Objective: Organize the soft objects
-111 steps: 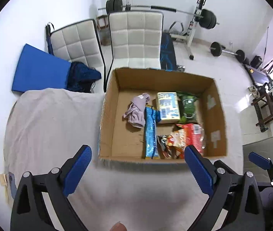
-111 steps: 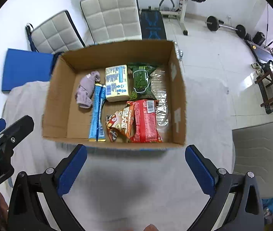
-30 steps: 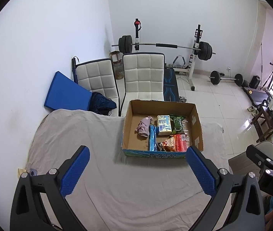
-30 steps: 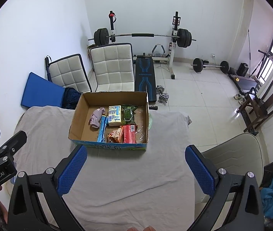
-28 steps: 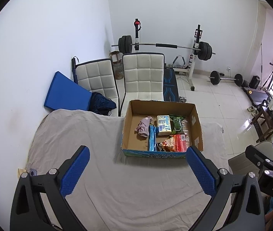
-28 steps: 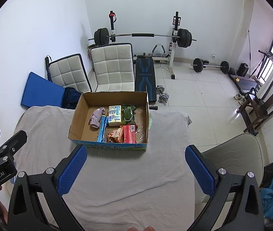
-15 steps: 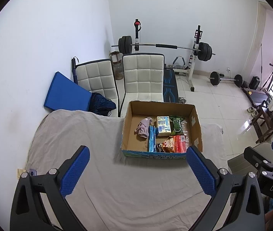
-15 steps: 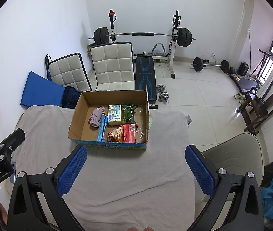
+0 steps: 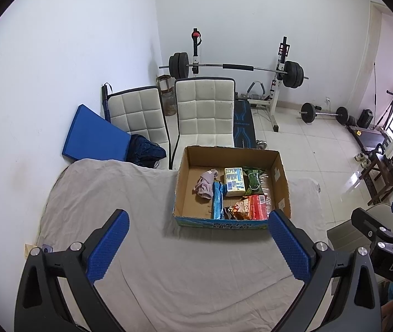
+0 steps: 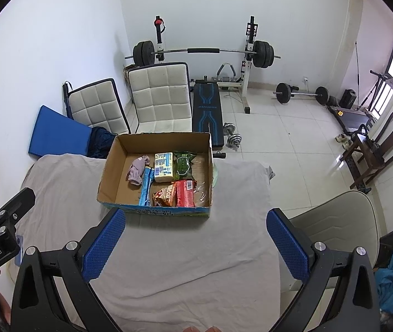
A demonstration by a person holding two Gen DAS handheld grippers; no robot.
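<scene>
An open cardboard box (image 9: 182, 182) (image 10: 108, 177) stands on a table covered with a grey cloth (image 9: 113, 193) (image 10: 224, 210). Inside lie a pink cloth (image 9: 204, 185) (image 10: 137, 170), a blue packet (image 9: 217, 199) (image 10: 146, 185), a yellow-white pack (image 9: 234, 184) (image 10: 163, 170), a green bag (image 9: 253, 182) (image 10: 183, 168) and red snack bags (image 9: 257, 207) (image 10: 185, 193). My left gripper (image 9: 196, 232) and right gripper (image 10: 195, 232) are both open and empty, held high above the cloth, well short of the box.
Two white padded chairs (image 9: 204, 110) (image 10: 160, 99) and a blue mat (image 9: 94, 135) stand behind the table. A barbell rack (image 9: 238, 67) and weight bench (image 10: 207, 110) are further back. A grey chair (image 10: 335, 221) is at the table's right.
Since 3.7 s ago both grippers have pulled far back and up from the box, so it looks much smaller. In the last second almost nothing has moved.
</scene>
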